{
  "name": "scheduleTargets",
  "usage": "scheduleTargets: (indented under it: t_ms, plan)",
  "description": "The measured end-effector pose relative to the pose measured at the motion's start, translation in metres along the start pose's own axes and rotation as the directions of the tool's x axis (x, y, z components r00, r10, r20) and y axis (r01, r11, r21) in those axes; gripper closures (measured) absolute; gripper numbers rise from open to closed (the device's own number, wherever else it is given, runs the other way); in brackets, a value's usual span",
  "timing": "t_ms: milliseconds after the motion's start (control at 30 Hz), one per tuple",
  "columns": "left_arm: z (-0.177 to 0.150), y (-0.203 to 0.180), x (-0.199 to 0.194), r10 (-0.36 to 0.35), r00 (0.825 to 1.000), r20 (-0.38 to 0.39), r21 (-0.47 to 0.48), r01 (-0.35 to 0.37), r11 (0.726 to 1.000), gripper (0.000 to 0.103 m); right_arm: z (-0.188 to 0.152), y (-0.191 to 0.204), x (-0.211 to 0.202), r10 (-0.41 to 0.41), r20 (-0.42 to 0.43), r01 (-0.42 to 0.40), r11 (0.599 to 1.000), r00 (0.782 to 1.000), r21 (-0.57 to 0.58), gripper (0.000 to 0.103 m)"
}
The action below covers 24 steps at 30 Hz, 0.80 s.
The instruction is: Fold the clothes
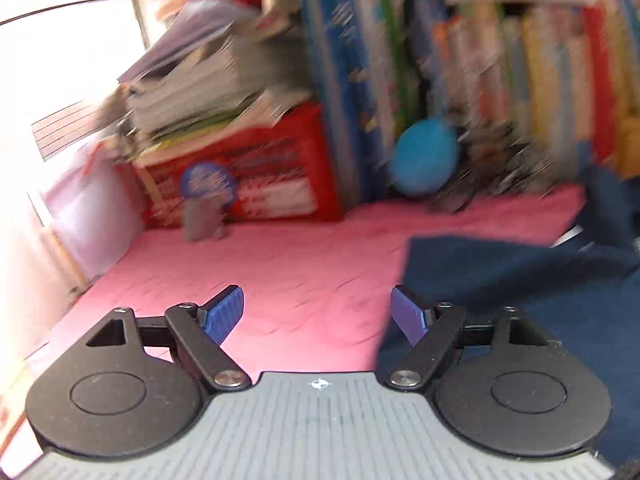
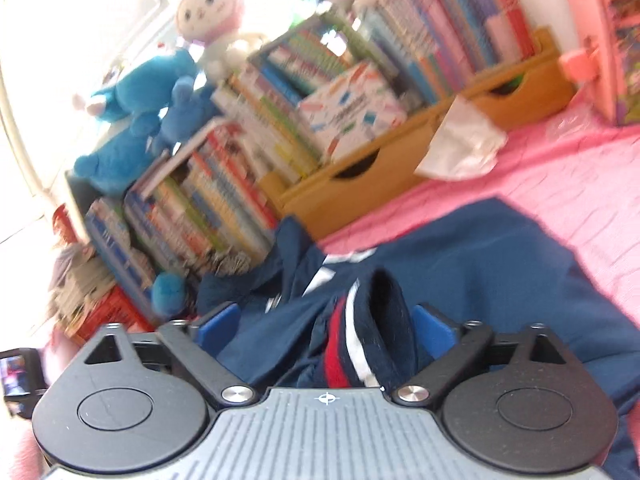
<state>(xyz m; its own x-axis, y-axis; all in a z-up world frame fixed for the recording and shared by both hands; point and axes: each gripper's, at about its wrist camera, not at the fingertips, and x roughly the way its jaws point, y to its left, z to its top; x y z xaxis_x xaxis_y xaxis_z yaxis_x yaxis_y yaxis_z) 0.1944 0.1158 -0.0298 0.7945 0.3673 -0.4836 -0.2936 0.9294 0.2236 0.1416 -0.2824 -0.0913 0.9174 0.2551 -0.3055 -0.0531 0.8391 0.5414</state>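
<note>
So the navy jacket [image 2: 500, 264] is lying rumpled on the pink cover [image 1: 260, 264], not flat at all, collar end bunched up with its red and white striped trim [image 2: 344, 344] poking out. The right gripper [image 2: 326, 326] has its fingers spread wide with that bunched collar sitting right in the gap, probably lined up for a pinch, though they haven't clamped down on it. The left gripper [image 1: 318, 312] is released too, fingers apart and empty, hanging over bare cover just beside the jacket's edge. Books [image 2: 224, 184] and a blue plush [image 2: 132, 120] crowd the back, so working space is tight. Both views are pretty blurry.
</note>
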Motion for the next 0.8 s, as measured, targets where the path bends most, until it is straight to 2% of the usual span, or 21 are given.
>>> scheduleTargets:
  t_ms: [100,200,267,333,400,500,633,800]
  plan:
    - [0.008,-0.03,-0.004,-0.088,0.996,0.025,0.079,0.086,0.993,0.02,-0.001,0.0,-0.01,-0.076,0.101,0.076,0.997,0.992,0.002,0.0]
    - [0.004,-0.058,0.007,-0.065,0.997,0.031,0.187,0.058,0.981,0.02,0.0,-0.006,-0.013,-0.119,0.143,0.114,0.993,0.983,0.039,0.0]
    - [-0.001,-0.067,0.026,-0.014,1.0,0.0,0.222,0.013,0.975,0.02,0.002,-0.011,-0.012,-0.136,0.145,0.129,0.99,0.98,0.06,0.0]
    - [-0.007,-0.062,0.045,0.023,0.999,-0.026,0.212,-0.016,0.977,0.016,0.005,-0.015,-0.01,-0.151,0.14,0.142,0.987,0.979,0.072,0.0]
    - [-0.005,-0.054,0.05,0.013,0.999,-0.049,0.175,-0.005,0.985,0.003,0.006,-0.017,-0.008,-0.151,0.131,0.143,0.987,0.98,0.069,0.0]
    - [-0.002,-0.046,0.055,-0.004,0.997,-0.072,0.129,0.013,0.992,0.001,0.006,-0.016,-0.006,-0.143,0.118,0.139,0.989,0.983,0.046,0.0]
    - [0.0,-0.045,0.054,0.004,0.997,-0.077,0.123,0.005,0.992,0.0,0.004,0.011,-0.004,-0.094,0.072,0.099,0.992,0.993,-0.073,0.0]
    - [0.005,-0.029,0.061,-0.057,0.992,-0.112,0.038,0.062,0.997,0.0,0.001,0.046,-0.001,-0.038,0.003,0.038,0.975,0.999,-0.22,0.0]
